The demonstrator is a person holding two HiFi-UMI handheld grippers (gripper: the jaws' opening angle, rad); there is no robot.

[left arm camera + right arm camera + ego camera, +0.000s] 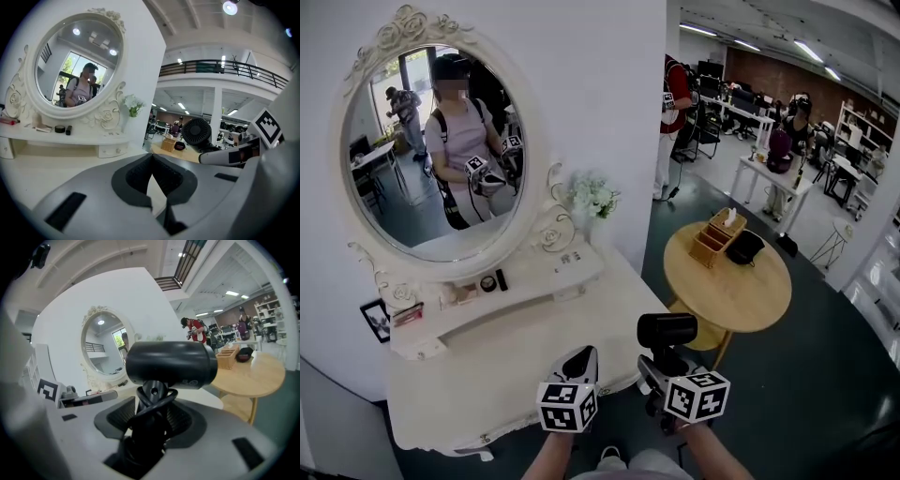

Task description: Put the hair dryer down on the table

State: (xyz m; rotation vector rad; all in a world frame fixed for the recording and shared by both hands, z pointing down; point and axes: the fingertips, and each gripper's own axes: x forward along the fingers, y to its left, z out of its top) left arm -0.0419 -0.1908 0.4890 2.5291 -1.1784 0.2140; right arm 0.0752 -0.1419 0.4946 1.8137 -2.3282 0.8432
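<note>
A black hair dryer (667, 331) (168, 363) stands upright in my right gripper (661, 367) (151, 416), which is shut on its handle with the cord wrapped around it. It hangs just off the front right corner of the white dressing table (487, 366). In the left gripper view the hair dryer (197, 132) shows its round rear grille at the right. My left gripper (579, 367) (152, 180) is beside it at the table's front edge, jaws nearly together with nothing between them.
An oval mirror (436, 141) and a shelf with small cosmetics (492, 281) back the dressing table, with white flowers (593, 197) at its right. A round wooden table (731, 277) carrying a wooden box and a black bag stands to the right on the dark floor.
</note>
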